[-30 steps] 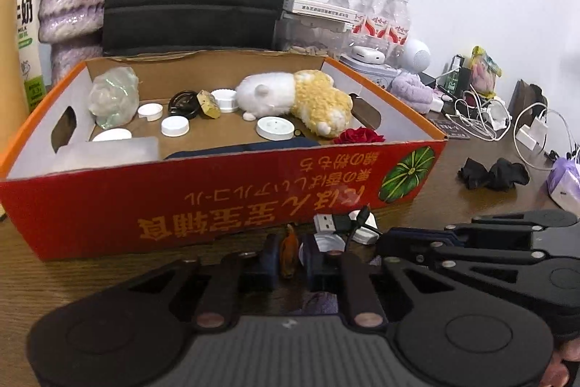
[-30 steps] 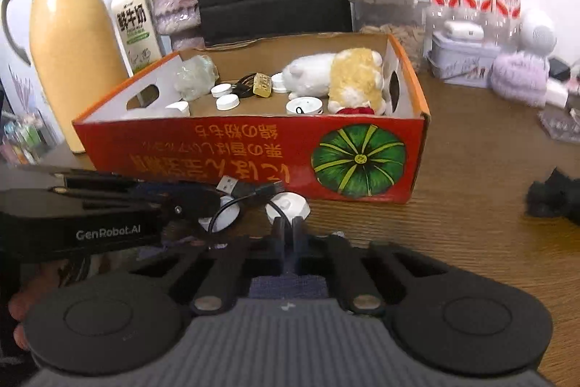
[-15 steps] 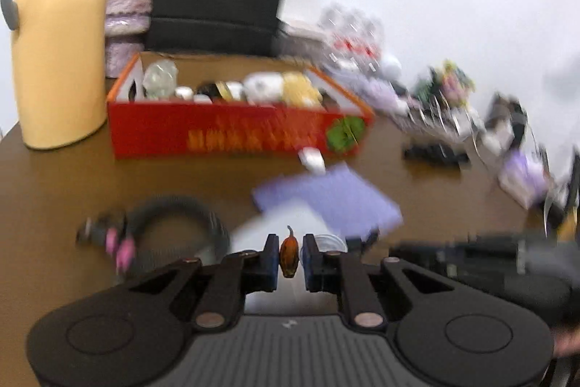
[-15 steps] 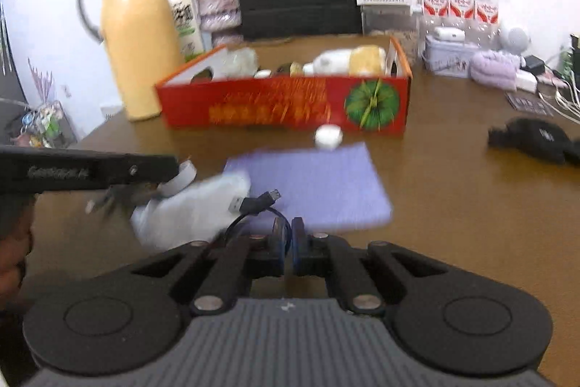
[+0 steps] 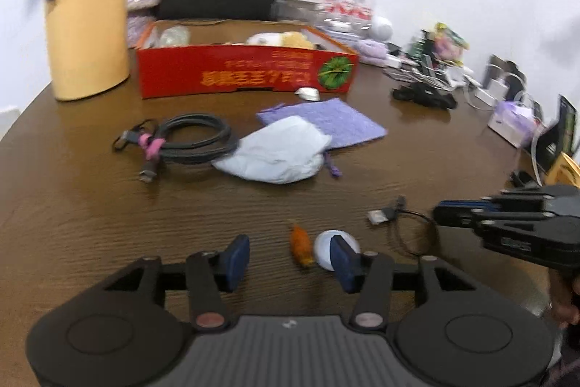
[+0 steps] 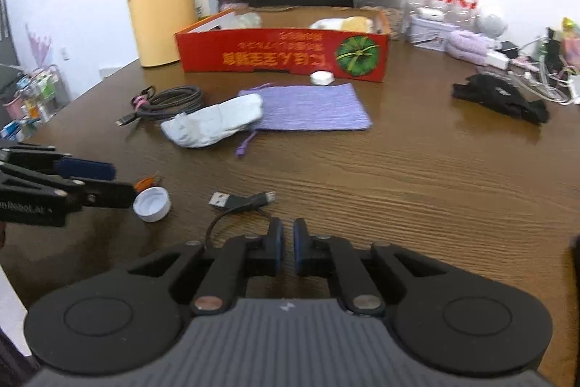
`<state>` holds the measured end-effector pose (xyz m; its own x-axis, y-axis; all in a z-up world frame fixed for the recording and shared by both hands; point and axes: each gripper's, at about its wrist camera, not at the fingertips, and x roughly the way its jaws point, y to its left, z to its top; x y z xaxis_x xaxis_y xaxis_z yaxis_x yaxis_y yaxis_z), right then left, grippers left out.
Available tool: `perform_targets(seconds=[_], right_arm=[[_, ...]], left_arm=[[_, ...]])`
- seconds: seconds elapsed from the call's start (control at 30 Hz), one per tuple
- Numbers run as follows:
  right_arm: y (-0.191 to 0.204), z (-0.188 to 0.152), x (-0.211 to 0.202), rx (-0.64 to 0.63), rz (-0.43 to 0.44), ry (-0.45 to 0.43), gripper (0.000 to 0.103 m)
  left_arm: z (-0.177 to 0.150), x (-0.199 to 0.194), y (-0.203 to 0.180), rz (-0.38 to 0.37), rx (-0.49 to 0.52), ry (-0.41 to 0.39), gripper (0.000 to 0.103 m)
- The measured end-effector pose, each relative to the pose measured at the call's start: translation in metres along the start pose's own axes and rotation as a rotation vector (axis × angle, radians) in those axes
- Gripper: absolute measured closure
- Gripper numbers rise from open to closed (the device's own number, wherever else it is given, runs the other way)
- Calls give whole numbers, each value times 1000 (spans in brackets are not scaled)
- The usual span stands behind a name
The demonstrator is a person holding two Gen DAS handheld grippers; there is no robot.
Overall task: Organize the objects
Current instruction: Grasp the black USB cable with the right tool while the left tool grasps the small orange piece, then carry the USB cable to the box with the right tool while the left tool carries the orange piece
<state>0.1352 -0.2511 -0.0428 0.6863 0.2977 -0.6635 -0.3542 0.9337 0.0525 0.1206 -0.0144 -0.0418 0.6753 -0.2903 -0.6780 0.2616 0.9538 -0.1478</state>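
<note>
Small orange object (image 5: 301, 245) lying loose on the tabletop (image 5: 417, 169), between the fingers of the left tool (image 5: 290, 258) and touching nothing of them; a white cap (image 5: 328, 247) sits just beside it, partly hidden by the tool's right finger. The left tool stands wide and holds nothing. In the right wrist view the same cap (image 6: 151, 204) lies open side up, with the orange object (image 6: 145, 183) at the tip of the left tool.

A short black cable (image 6: 241, 202) with a USB plug lies just ahead of the right tool (image 6: 285, 251), its loop running under the left finger. The right tool is narrow, a slim gap showing between the pads; no part of the cable can be seen in that gap, so it appears to hold nothing.

Farther off: a white pouch (image 5: 277, 153) overlapping a purple cloth (image 5: 326, 120), a coiled cable (image 5: 181, 138) to their left, and the red box (image 5: 246, 71) at the back, already holding several items. A small white case (image 6: 322, 77) rests against the box front.

Risks, as judged: the orange object and cap lie so close that a closing grasp may catch both or flick one away. The cable loop could snag on the right tool's finger and drag when lifted.
</note>
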Motion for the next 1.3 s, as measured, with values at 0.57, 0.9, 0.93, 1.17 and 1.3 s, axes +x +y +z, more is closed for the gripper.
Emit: perform_targets(seconds=[0.57, 0.9, 0.93, 1.17, 1.3], right_arm=[[17, -1, 12, -34, -24, -2, 93], [17, 6, 10, 14, 95, -9, 71], [20, 5, 14, 6, 84, 2, 71], [32, 10, 30, -24, 58, -7, 62], [41, 7, 32, -85, 32, -31, 74]], left_arm=[[10, 25, -7, -40, 18, -15, 64], [19, 37, -13, -98, 9, -1, 64], [20, 39, -14, -92, 17, -3, 65], [21, 45, -32, 18, 133, -13, 78], [18, 41, -30, 6, 135, -6, 91]])
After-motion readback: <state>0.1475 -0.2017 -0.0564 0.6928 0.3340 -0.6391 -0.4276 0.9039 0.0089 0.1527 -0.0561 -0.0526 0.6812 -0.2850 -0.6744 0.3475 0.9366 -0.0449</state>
